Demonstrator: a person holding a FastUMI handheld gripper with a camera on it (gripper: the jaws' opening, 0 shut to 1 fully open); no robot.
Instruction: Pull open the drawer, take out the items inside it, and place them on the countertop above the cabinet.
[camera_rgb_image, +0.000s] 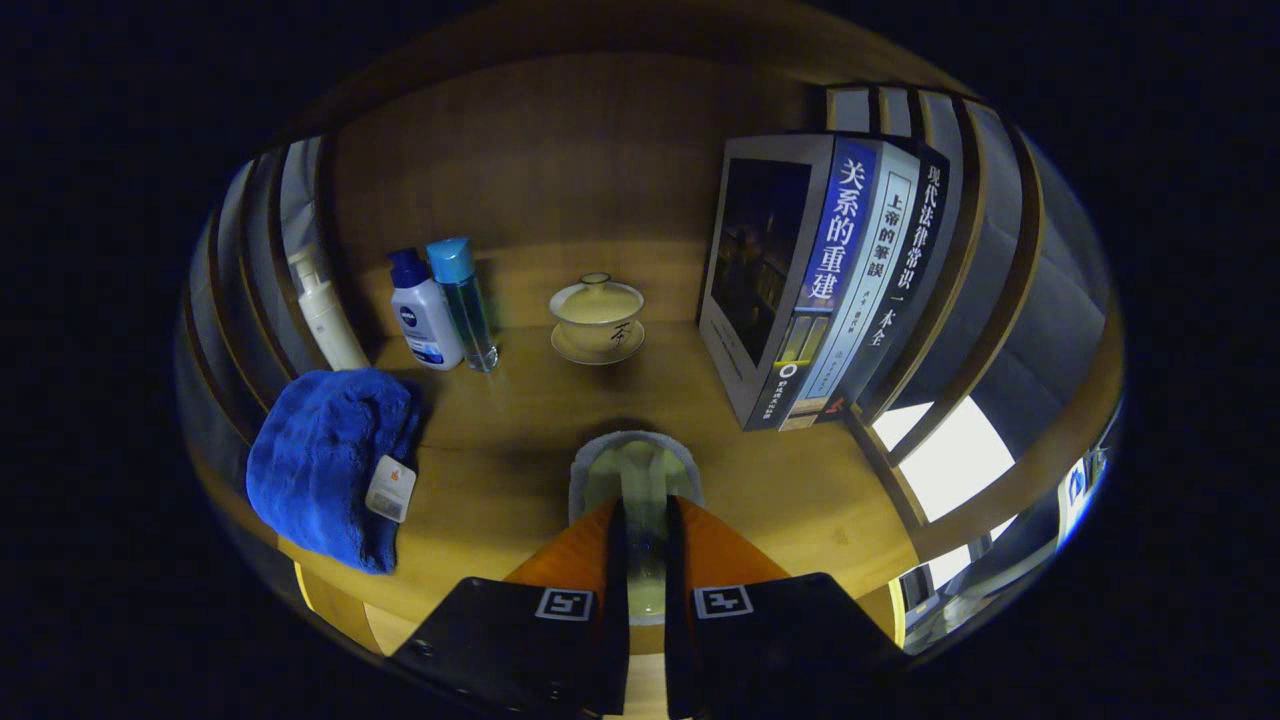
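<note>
Gripper view: two orange-and-black fingers (646, 560) reach forward over a wooden worktop (500, 470). They stand close together, and a pale green, see-through item (640, 475) with a grey rim sits in the narrow gap between them, its far end poking out past the tips. Both fingers appear pressed against its sides. What the item is cannot be told. It hangs just above or on the worktop; contact with the wood cannot be made out.

Beyond the fingers, near the middle of the worktop, stands a cream lidded cup (597, 312) on its saucer. Left of the cup stand two upright bottles, touching or nearly so: a white bottle (424, 315) with a dark blue cap and a clear bottle (465, 300) with a light blue cap. Further left, against the slatted side wall, stands a white pump bottle (325, 310). A blue towel (325, 465) with a small tag lies bunched at the worktop's front left edge.

To the right of the cup, a row of books (830, 290) stands upright, spines facing the fingers, beside the slatted wall on that side.
</note>
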